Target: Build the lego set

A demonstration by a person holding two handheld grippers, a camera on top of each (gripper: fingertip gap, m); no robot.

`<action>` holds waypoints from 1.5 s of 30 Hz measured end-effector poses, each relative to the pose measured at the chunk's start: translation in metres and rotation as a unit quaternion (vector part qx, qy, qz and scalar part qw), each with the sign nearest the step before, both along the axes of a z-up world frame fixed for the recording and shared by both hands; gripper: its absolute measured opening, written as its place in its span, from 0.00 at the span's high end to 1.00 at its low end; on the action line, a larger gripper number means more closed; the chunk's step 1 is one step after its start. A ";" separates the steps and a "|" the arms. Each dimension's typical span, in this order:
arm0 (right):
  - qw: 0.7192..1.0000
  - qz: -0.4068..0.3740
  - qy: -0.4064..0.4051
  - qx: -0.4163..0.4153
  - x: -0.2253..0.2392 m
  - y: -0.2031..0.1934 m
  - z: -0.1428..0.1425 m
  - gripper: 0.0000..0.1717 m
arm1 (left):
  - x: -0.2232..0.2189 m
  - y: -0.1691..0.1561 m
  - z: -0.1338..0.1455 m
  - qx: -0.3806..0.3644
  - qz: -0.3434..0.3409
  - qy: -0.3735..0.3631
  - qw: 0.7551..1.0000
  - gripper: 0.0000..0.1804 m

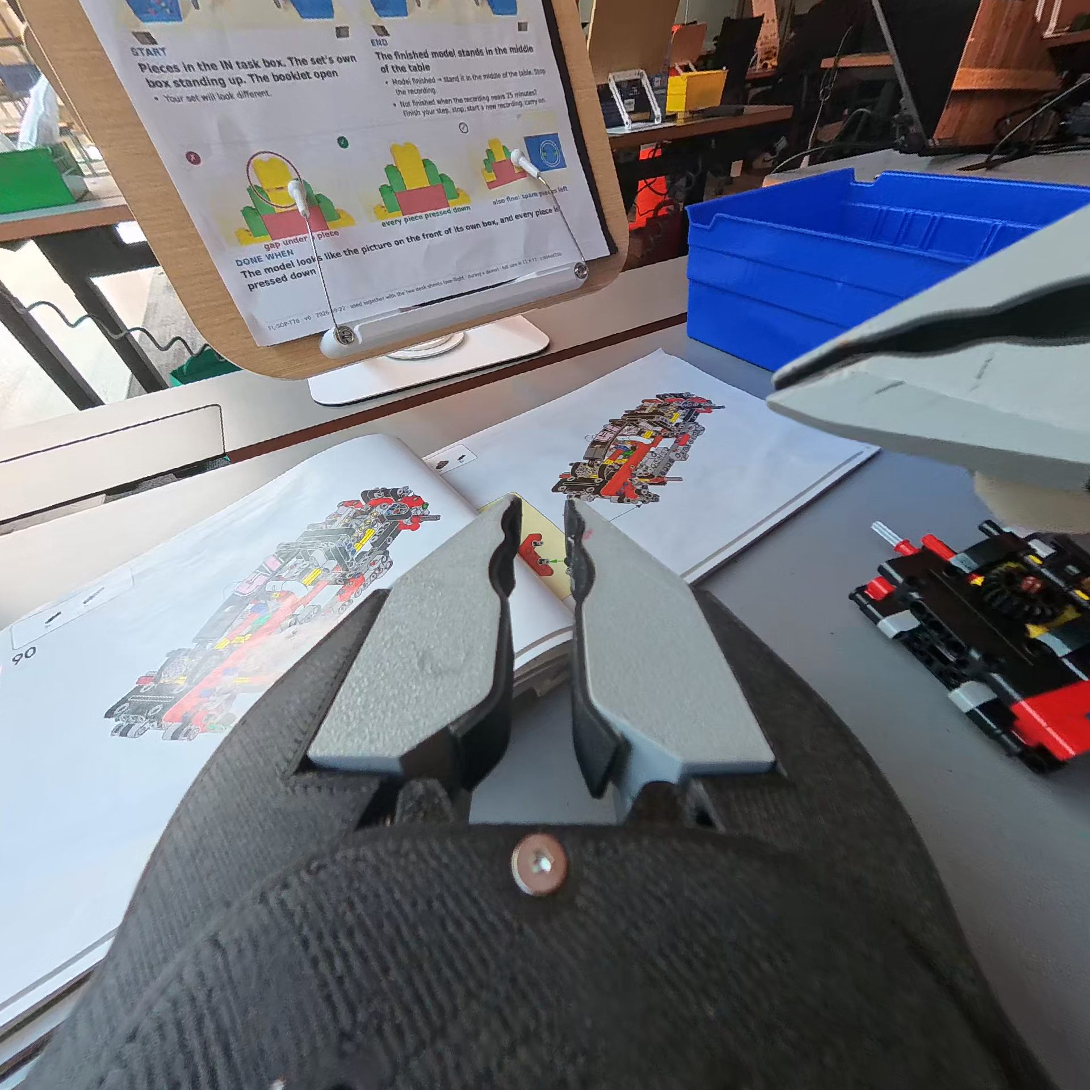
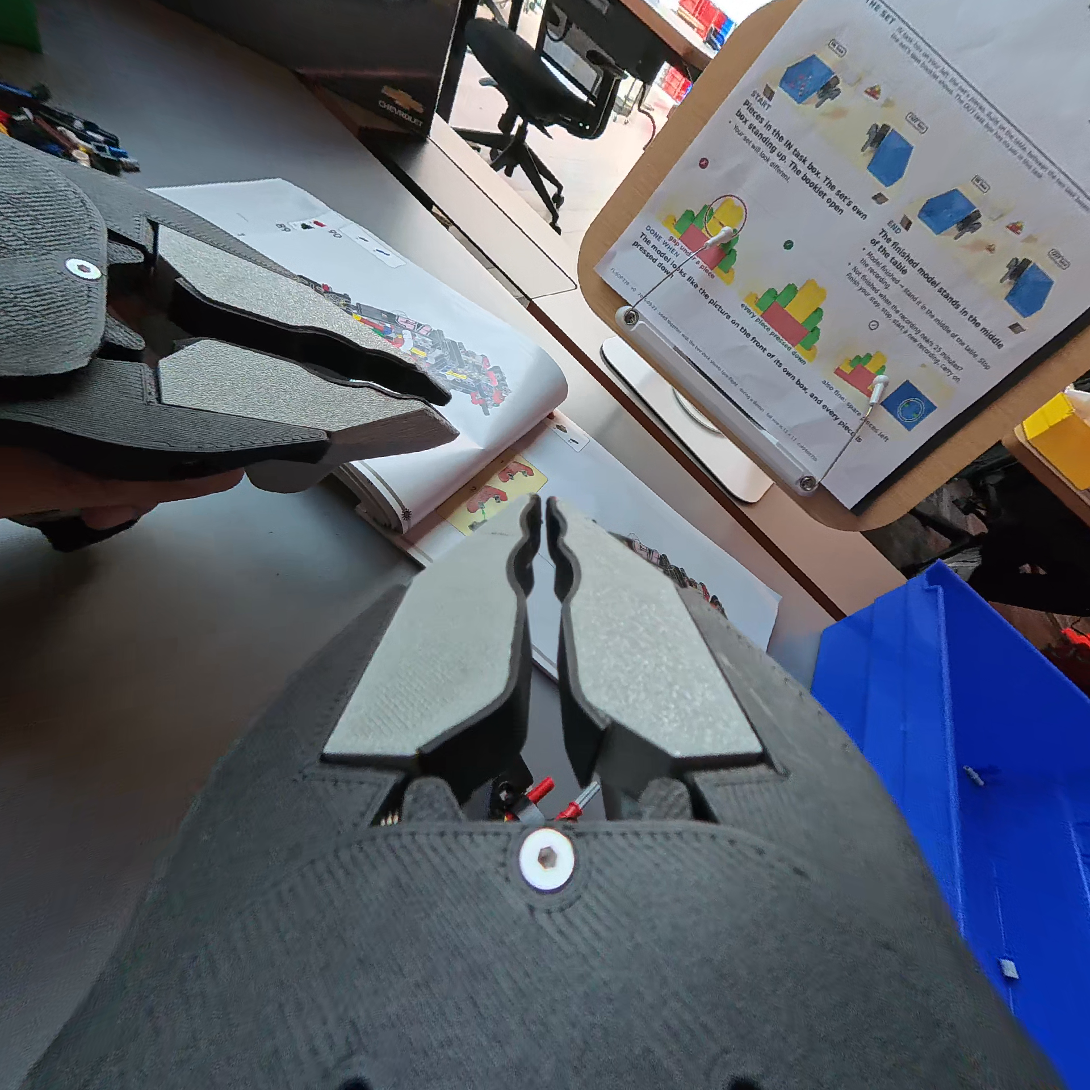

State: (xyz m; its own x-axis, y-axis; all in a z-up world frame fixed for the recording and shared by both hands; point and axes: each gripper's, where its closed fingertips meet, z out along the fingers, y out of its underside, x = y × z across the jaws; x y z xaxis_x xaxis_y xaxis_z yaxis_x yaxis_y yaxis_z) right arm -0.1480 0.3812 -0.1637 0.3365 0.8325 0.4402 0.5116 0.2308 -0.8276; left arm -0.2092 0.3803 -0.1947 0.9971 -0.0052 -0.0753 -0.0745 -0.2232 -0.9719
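Across the grey table (image 1: 826, 619) in front of me, the largest thing is the wooden-framed board with a printed instruction sheet (image 1: 377, 153), propped on its white stand at the far edge. To the right sits a blue plastic bin (image 1: 826, 259). Flat on the table lies the open building-instruction booklet (image 1: 224, 566), its pages showing a red and black vehicle model. The partly built black and red brick model (image 1: 991, 625) rests on the table to the right of the booklet, apart from both tools. My left gripper (image 1: 542, 531) hovers over the booklet's centre fold, its fingers a little apart with nothing between them, only the page beneath. My right gripper (image 2: 542, 507) hangs above the right-hand page, its tips drawn almost together on nothing, a thin sliver of gap showing between the wavy pads.
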 end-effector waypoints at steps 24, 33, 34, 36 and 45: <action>1.000 0.010 0.003 0.013 -0.002 -0.004 0.001 1.00 | 0.013 0.001 -0.006 -0.009 -0.022 -0.008 1.000 0.94; 1.000 0.012 0.001 0.018 -0.004 -0.005 -0.002 1.00 | 0.025 0.000 -0.007 -0.011 -0.048 -0.009 0.999 0.94; 1.000 0.013 0.003 0.017 -0.004 -0.005 -0.001 1.00 | 0.027 0.000 -0.008 -0.013 -0.054 -0.012 0.998 0.94; 1.000 0.013 0.005 0.016 -0.004 -0.005 -0.001 1.00 | 0.029 0.000 -0.010 -0.016 -0.059 -0.013 0.998 0.93; 0.999 0.015 0.037 -0.014 -0.005 -0.005 0.002 1.00 | 0.031 -0.001 -0.011 -0.021 -0.069 -0.024 0.997 0.90</action>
State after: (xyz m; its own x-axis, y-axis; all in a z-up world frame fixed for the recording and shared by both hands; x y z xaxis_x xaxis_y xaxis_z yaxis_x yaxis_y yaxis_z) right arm -0.1528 0.3761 -0.1616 0.3415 0.8549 0.3905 0.4413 0.2209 -0.8697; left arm -0.1785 0.3796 -0.2055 0.9891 -0.1452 -0.0239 -0.0606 -0.2539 -0.9653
